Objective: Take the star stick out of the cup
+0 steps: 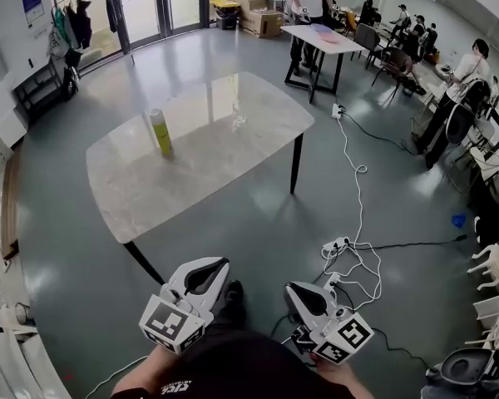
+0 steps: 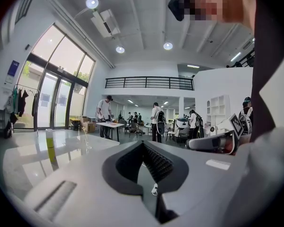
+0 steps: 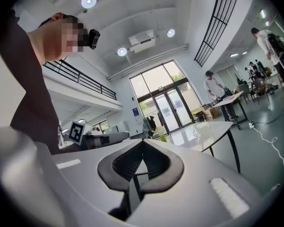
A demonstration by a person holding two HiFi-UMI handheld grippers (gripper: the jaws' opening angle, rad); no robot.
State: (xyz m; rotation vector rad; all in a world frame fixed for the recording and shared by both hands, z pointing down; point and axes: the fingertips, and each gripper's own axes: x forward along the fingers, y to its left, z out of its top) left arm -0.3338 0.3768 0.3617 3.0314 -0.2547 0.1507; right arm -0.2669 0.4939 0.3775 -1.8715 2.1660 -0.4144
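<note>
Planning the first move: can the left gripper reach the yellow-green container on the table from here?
Probably not yet: the left gripper is held near the body, floor lies between it and the table, and the container stands well in. Nothing blocks the way forward.

White left gripper (image 1: 209, 266) and right gripper (image 1: 299, 293), black ribbed pads (image 2: 157, 162), square-marker cubes (image 1: 173, 324), black shirt (image 1: 233, 374).

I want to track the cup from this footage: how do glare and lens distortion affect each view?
Head view: daylight glares off the glossy table around the yellow-green cup, and the room's edges bow. Left gripper view: strong fisheye, dark rim, ceiling lights blown out, cup small at left. Right gripper view: same fisheye and dark rim; cup a tiny green speck.
</note>
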